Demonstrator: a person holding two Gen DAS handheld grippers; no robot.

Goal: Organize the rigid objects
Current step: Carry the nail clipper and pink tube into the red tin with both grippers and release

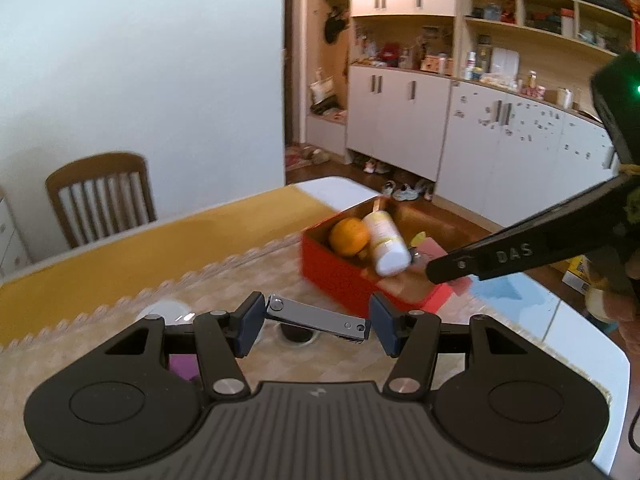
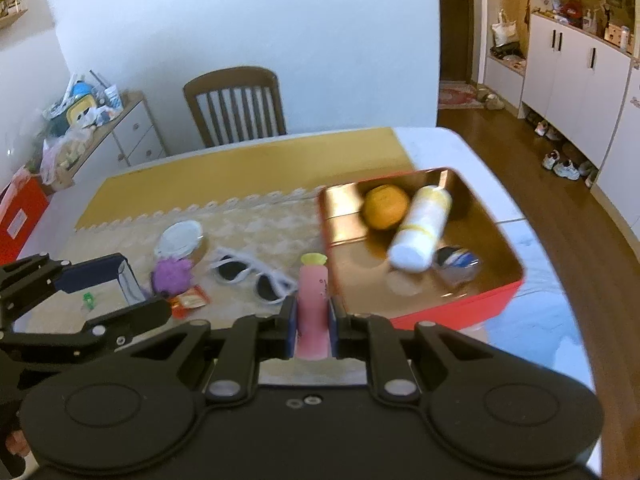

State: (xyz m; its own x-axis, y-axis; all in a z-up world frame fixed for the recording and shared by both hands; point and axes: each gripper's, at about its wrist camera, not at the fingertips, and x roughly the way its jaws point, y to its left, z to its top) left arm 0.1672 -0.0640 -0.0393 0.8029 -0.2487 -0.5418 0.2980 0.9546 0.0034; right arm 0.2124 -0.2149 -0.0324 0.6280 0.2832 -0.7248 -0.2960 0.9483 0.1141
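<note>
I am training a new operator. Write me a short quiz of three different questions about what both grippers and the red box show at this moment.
1. True or false: the right gripper is shut on a pink tube-shaped toy with a yellow tip.
2. Multiple choice: what does the left gripper hold between its pads? A) white-framed sunglasses B) a flat silver metal nail clipper C) a purple fuzzy ball
3. Fill the blank: inside the red rectangular box with a golden interior, the white plastic bottle with a yellow label lies beside a round ____ fruit.

Key: 1 true; 2 B, the flat silver metal nail clipper; 3 orange.
</note>
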